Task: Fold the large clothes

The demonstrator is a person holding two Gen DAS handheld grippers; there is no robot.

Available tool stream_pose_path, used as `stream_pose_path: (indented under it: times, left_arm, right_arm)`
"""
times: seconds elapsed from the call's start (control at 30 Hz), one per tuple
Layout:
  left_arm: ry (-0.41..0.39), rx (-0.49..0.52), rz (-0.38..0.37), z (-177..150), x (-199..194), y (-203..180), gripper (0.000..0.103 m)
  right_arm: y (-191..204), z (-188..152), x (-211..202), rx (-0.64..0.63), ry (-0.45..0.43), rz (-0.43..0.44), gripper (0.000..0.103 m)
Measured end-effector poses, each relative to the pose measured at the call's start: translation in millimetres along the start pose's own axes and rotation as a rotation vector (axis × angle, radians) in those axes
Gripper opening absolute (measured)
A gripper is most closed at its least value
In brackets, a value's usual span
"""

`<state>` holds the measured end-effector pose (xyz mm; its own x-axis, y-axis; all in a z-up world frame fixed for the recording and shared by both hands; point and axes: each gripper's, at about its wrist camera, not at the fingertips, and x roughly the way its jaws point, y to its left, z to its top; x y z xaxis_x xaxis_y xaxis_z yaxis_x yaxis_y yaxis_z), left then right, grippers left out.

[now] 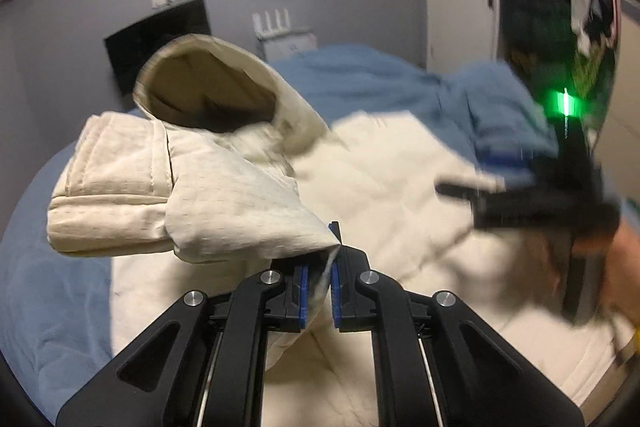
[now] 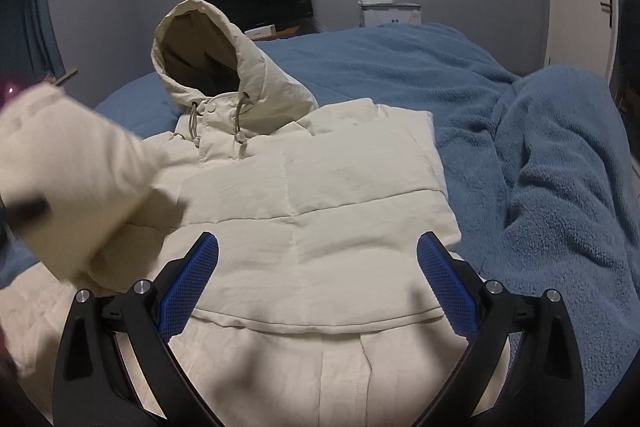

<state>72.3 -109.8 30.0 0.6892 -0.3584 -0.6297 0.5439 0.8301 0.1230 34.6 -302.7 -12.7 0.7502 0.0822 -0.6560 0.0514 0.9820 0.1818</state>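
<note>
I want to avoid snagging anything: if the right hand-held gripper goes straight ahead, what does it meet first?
Most likely the cream jacket on the bed: the right hand-held gripper is open, angled down at its quilted front. Depth is uncertain.

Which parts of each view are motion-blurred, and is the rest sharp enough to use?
Left wrist view: the right gripper and the person's hand are smeared; a green light flares; the cream padded sleeve stays fairly sharp. Right wrist view: that sleeve is blurred at left; the cream hooded jacket and blue fleece blanket are sharp.
</note>
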Motion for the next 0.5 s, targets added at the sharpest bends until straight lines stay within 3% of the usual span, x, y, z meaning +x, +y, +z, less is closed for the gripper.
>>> stream_pose_path:
  times: [0.1,0.2,0.27,0.33,0.5]
  left_arm:
    - [0.032,0.006,-0.024,-11.1,14.7,-7.7,0.013]
    - [0.057,-0.002,-0.095,-17.6,25.3,-11.5,0.026]
    - [0.059,0.003,-0.125,-17.7,25.9,-15.7,0.059]
    - [0.037,0.008,-0.131,-19.9,15.1,-17.3,0.076]
    - [-0.028,-0.027,-0.181,-17.2,-27.9,-13.3,0.078]
  right_arm:
    - [-3.9,-0.7,4.5,0.018,0.018,0.001,0.095]
    - [-6.2,-1.9,7.1,0.034,0.03,0.003,0.095]
    - [-7.5,-2.1,7.4,0.04,0.03,0.001,0.095]
    - [-8.8,-2.3,6.7,0.046,0.027,0.001,0.095]
    - [-10.5,-3.0,2.9,0.056,0.023,0.011,0.095]
